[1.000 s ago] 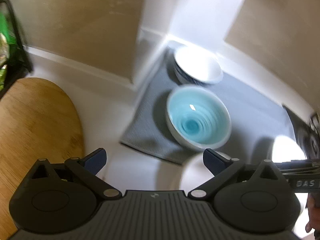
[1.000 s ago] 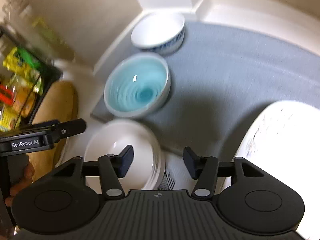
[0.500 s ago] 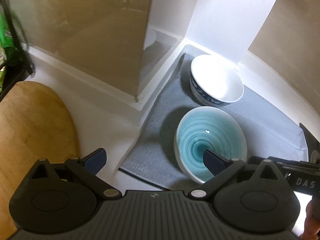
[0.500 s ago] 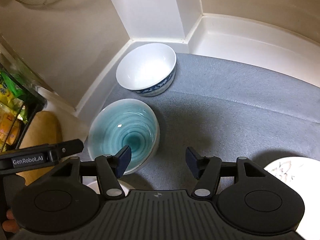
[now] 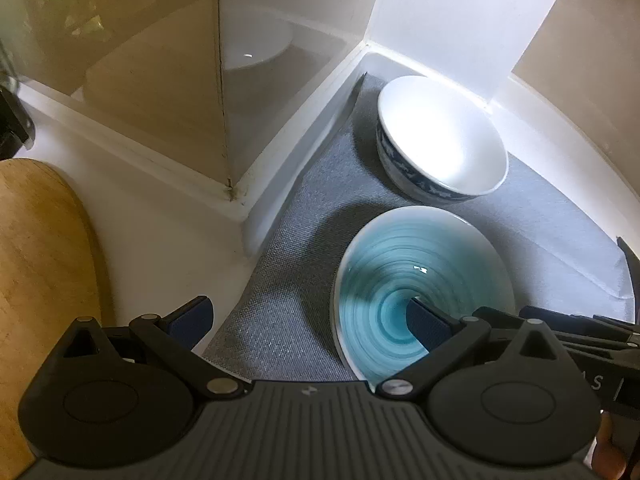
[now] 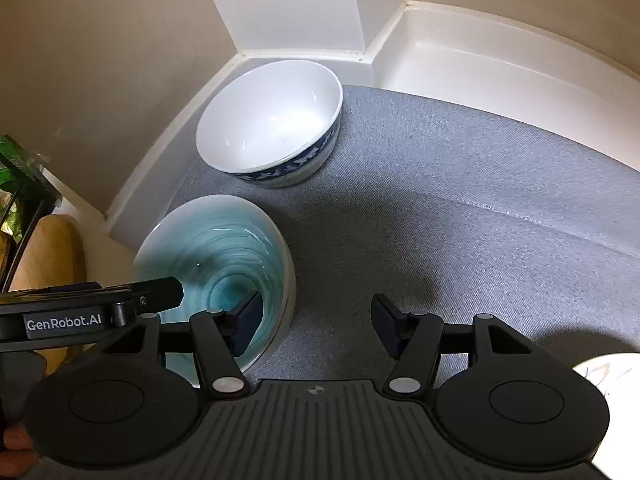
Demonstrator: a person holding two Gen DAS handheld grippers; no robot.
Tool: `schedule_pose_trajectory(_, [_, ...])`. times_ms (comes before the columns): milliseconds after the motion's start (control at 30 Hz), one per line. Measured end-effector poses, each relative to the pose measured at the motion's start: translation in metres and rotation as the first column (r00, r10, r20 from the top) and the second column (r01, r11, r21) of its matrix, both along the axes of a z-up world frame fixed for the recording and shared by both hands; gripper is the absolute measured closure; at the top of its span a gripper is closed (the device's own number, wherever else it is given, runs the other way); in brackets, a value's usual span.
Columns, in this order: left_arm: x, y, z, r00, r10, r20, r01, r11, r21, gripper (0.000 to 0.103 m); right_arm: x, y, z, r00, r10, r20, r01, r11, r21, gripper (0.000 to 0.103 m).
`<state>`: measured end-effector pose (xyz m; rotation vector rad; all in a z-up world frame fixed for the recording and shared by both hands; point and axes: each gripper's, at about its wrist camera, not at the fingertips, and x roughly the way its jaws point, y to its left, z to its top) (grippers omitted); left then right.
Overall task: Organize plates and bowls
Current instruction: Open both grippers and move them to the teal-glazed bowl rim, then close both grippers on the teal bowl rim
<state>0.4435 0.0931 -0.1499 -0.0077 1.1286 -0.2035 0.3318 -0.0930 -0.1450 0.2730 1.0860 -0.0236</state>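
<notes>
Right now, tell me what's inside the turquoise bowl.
The turquoise bowl shows only its swirled glaze. Both open tongs, left tongs and right tongs, cover its near portion.

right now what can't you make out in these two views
- Teal bowl: near rim hidden behind both grippers, left and right.
- White plate: right wrist view, cut off by the edge.
- Blue-patterned white bowl: pattern too small to read.
- Wooden board: left view, mostly cropped.
</notes>
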Motion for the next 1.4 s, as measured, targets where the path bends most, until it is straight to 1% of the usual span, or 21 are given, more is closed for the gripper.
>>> schedule_pose_trajectory(267, [0.007, 0.003, -0.01, 1.0, 0.016, -0.026, -0.016, 1.0, 0.01, 0.0, 0.005, 0.001, -0.007, 1.0, 0.009, -0.011, -0.009, 1.0, -0.009, 0.04])
schedule_pose_trajectory(967, [0.018, -0.002, -0.022, 0.999, 0.015, -0.045, -0.013, 0.999, 0.038, 0.001, 0.011, 0.001, -0.015, 0.999, 0.024, -0.025, -0.024, 1.0, -0.008, 0.041])
schedule_pose_trajectory(1000, [0.018, -0.003, -0.023, 0.999, 0.008, -0.046, -0.007, 0.999, 0.035, 0.007, 0.011, 0.002, -0.014, 0.999, 0.027, -0.023, -0.027, 1.0, -0.009, 0.042])
schedule_pose_trajectory(1033, [0.017, -0.004, -0.022, 0.999, -0.001, -0.049, 0.003, 0.999, 0.032, 0.015, 0.011, 0.002, -0.014, 0.999, 0.033, -0.025, -0.034, 0.999, -0.01, 0.044])
schedule_pose_trajectory(1067, [0.016, -0.006, -0.021, 0.999, -0.005, -0.045, 0.007, 0.999, 0.043, 0.017, 0.011, 0.003, -0.014, 0.999, 0.041, -0.026, -0.041, 0.999, -0.011, 0.054])
schedule_pose_trajectory(1100, [0.015, -0.008, -0.019, 1.0, -0.012, -0.026, 0.013, 0.999, 0.046, 0.024, 0.011, 0.004, -0.014, 0.998, 0.051, -0.025, -0.052, 0.999, -0.005, 0.068])
schedule_pose_trajectory(1133, [0.013, -0.01, -0.017, 1.0, -0.025, -0.008, 0.025, 0.998, 0.051, 0.03, 0.011, 0.005, -0.014, 0.998, 0.061, -0.023, -0.061, 0.998, 0.013, 0.072])
schedule_pose_trajectory(1167, [0.011, -0.011, -0.014, 0.999, -0.04, 0.007, 0.039, 0.998, 0.058, 0.033, 0.01, 0.005, -0.013, 0.998, 0.067, -0.021, -0.066, 0.997, 0.031, 0.081])
schedule_pose_trajectory(1200, [0.01, -0.012, -0.012, 0.999, -0.047, 0.011, 0.047, 0.997, 0.061, 0.039, 0.01, 0.007, -0.013, 0.997, 0.074, -0.018, -0.073, 0.996, 0.041, 0.089])
schedule_pose_trajectory(1233, [0.009, -0.012, -0.01, 0.999, -0.053, 0.013, 0.052, 0.997, 0.063, 0.044, 0.011, 0.01, -0.012, 0.997, 0.082, -0.017, -0.081, 0.996, 0.042, 0.089])
schedule_pose_trajectory(1267, [0.009, -0.012, -0.008, 0.998, -0.055, 0.014, 0.054, 0.996, 0.064, 0.047, 0.011, 0.013, -0.012, 0.996, 0.084, -0.018, -0.084, 0.996, 0.028, 0.089])
schedule_pose_trajectory(1333, [0.008, -0.012, -0.005, 0.998, -0.056, 0.012, 0.055, 0.996, 0.069, 0.06, 0.012, 0.017, -0.011, 0.996, 0.093, -0.018, -0.092, 0.995, 0.022, 0.089])
schedule_pose_trajectory(1367, [0.008, -0.012, -0.004, 0.998, -0.058, 0.009, 0.057, 0.996, 0.071, 0.063, 0.013, 0.018, -0.011, 0.995, 0.095, -0.02, -0.095, 0.995, 0.027, 0.089])
schedule_pose_trajectory(1400, [0.008, -0.011, -0.002, 0.998, -0.059, 0.006, 0.058, 0.996, 0.073, 0.071, 0.013, 0.02, -0.01, 0.995, 0.1, -0.019, -0.099, 0.994, 0.034, 0.089])
